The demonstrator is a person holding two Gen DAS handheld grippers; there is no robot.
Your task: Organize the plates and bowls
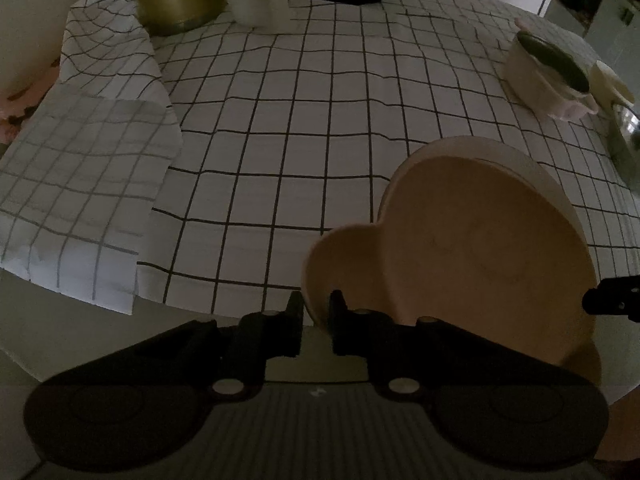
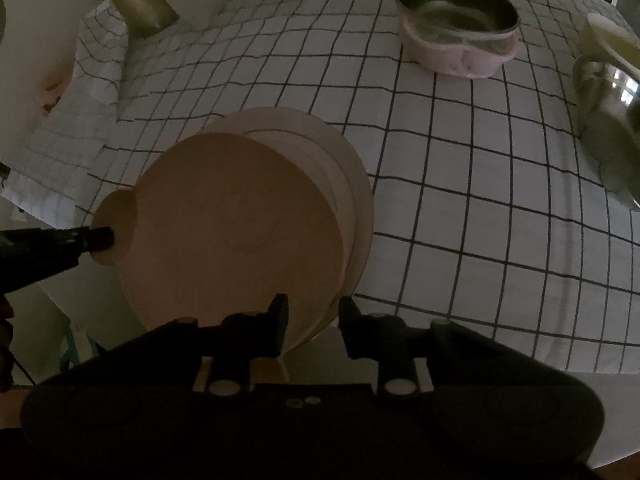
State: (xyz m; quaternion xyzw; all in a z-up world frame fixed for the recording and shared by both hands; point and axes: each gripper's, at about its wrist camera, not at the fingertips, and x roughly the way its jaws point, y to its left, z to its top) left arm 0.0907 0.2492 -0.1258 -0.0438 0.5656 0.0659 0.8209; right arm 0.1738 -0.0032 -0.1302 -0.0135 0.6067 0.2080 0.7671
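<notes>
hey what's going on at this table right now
A person is working with two handheld grippers on a pink plate with a small ear-like tab, at the near edge of a table with a checked cloth. The left gripper has the tab's rim between its fingers, and the right gripper straddles the opposite rim, with a gap visible on one side. The plate sits on top of at least one other plate. Farther back stand a pink bowl with a metal insert and a steel bowl.
</notes>
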